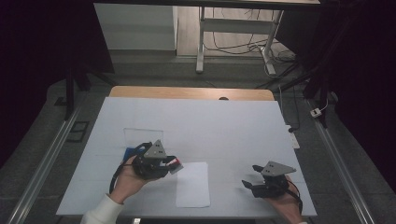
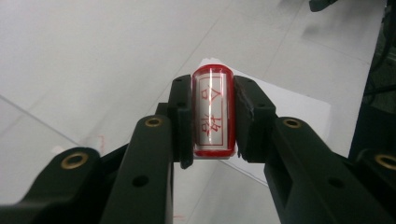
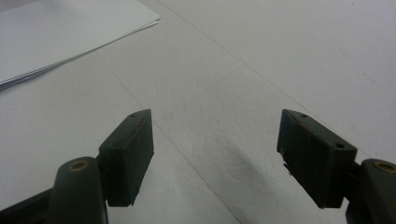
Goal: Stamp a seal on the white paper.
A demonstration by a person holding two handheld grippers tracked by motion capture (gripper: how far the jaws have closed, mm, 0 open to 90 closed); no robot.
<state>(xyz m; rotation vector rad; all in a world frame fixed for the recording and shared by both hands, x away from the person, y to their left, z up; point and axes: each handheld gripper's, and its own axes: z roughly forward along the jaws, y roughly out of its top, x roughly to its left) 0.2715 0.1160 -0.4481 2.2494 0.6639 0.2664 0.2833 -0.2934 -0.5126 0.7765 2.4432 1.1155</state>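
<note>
A white sheet covers the table (image 1: 233,121), whose wooden far edge shows beyond it. On that cover lies a small stack of white paper (image 1: 193,184), near the front edge, between the two hands. The left gripper (image 1: 172,164) hangs just above the paper's upper left corner, its jaws clamped on a red stamp (image 2: 213,112) with a clear face bearing red characters. The right gripper (image 1: 250,177) rests well apart to the right of the paper, jaws spread wide over bare cover with nothing between them. Behind the left hand sit a clear plastic tray (image 1: 143,135) and a small blue thing (image 1: 129,152).
</note>
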